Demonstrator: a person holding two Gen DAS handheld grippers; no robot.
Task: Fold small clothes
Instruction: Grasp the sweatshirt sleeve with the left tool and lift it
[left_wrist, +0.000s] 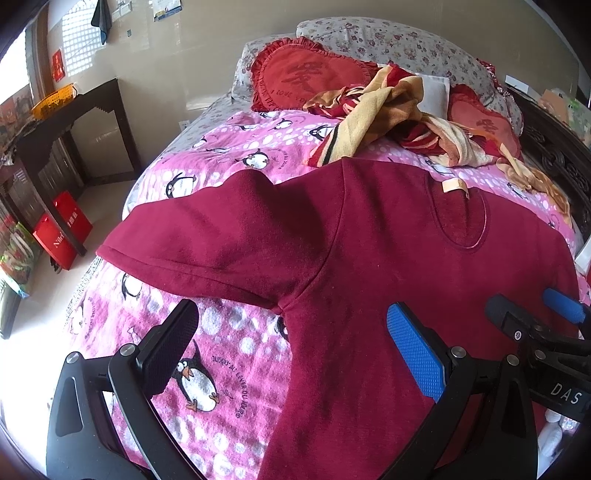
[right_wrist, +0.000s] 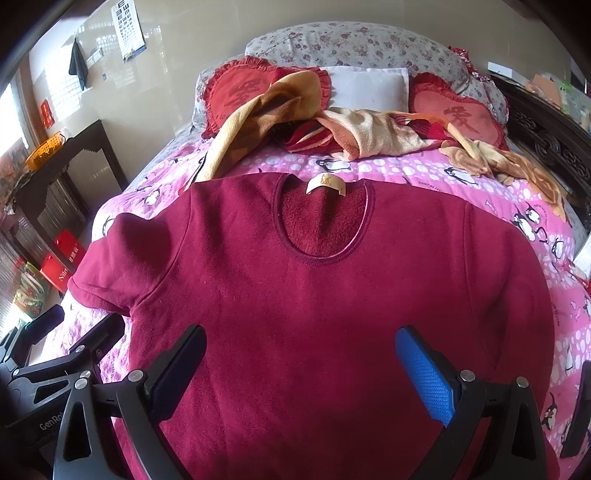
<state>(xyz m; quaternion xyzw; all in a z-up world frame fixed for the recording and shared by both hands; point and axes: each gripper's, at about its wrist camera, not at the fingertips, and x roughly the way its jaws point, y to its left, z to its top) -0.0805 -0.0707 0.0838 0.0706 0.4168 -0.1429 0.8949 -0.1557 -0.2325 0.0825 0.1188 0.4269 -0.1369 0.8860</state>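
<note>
A dark red fleece top (left_wrist: 369, 266) (right_wrist: 314, 295) lies flat on the pink penguin bedspread (left_wrist: 229, 147) (right_wrist: 554, 332), neck toward the pillows, a beige label (right_wrist: 325, 183) at the collar. Its left sleeve (left_wrist: 207, 251) stretches out to the left. My left gripper (left_wrist: 291, 332) hovers open above the left armpit seam, one finger over the bedspread, the other over the body. My right gripper (right_wrist: 301, 358) hangs open over the lower middle of the top. Neither holds anything. The right gripper (left_wrist: 535, 317) shows at the right edge of the left wrist view, the left gripper (right_wrist: 74, 332) at the left edge of the right wrist view.
A crumpled red and tan blanket (right_wrist: 332, 136) and two red heart cushions (right_wrist: 236, 96) lie by the floral pillows (right_wrist: 354, 44). A dark side table (left_wrist: 66, 122) with an orange basket (left_wrist: 51, 103) and red bags (left_wrist: 62, 229) stand left of the bed. A dark carved frame (right_wrist: 546, 144) borders the right.
</note>
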